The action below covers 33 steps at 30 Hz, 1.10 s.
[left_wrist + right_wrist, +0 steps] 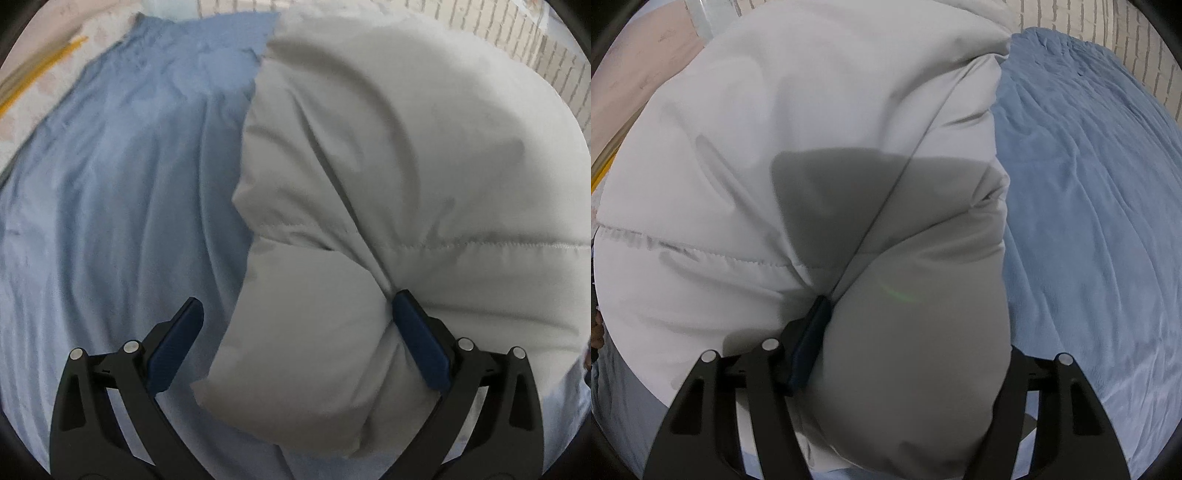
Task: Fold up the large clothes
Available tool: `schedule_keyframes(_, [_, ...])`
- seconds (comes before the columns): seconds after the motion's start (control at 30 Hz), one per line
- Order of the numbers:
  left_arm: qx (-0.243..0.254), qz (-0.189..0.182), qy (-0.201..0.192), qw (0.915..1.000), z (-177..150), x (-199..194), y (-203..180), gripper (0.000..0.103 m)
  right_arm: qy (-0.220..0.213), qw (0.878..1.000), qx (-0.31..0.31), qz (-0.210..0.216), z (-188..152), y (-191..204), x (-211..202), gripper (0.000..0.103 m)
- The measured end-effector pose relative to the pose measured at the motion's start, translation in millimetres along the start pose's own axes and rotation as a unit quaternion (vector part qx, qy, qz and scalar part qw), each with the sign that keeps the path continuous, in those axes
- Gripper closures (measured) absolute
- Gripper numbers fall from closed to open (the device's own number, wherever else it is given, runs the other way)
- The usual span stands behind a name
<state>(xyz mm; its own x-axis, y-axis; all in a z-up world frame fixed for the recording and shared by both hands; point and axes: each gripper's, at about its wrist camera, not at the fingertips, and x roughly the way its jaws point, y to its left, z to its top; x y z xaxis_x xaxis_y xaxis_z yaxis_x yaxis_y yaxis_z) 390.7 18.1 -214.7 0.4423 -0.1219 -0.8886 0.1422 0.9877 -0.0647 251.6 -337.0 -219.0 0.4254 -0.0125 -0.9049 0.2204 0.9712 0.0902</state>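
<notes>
On the blue sheet [110,184], the white puffer jacket [406,166] lies crosswise, both grippers' fingers spread around its corners.

My right gripper [908,332]: far finger buried behind the puffy white jacket [820,155], grip unreadable. Jacket runs past my left camera's right edge. Blue sheet [122,184] ahead-left blurred; yellow strip [44,70] smeared.

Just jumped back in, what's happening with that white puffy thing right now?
Both grippers are at the padded white garment, which lies bunched on the blue bedsheet. The left gripper has open jaws straddling a puffy corner, not closed on it. The right gripper also has a fold between its jaws; its far finger is hidden, so the grip is unclear.
</notes>
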Motion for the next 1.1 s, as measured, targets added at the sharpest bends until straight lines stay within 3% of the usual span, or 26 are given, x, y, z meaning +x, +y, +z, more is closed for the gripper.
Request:
schedule_keyframes(0.17, [0.001, -0.080, 0.040, 0.9960, -5, 6, 16, 0.003, 0.006, 1.000, 0.000, -0.003, 2, 3, -1, 0.038])
schedule_keyframes(0.3, [-0.020, -0.112, 0.048, 0.9923, 1, 12, 27, 0.003, 0.014, 1.000, 0.005, 0.007, 3, -3, 2, 0.038])
schedule_keyframes(0.43, [-0.008, -0.117, 0.046, 0.9920, 17, 14, 25, 0.003, 0.027, 1.000, 0.007, 0.015, 14, -7, 8, 0.038])
schedule_keyframes(0.63, [0.023, -0.106, 0.040, 0.9933, 26, 1, 20, 0.024, 0.033, 0.999, 0.021, 0.022, 18, -12, 9, 0.038])
schedule_keyframes(1.1, [0.053, -0.059, 0.038, 0.9961, 32, -20, 19, 0.031, 0.048, 0.999, 0.021, 0.014, 33, -4, 17, 0.040])
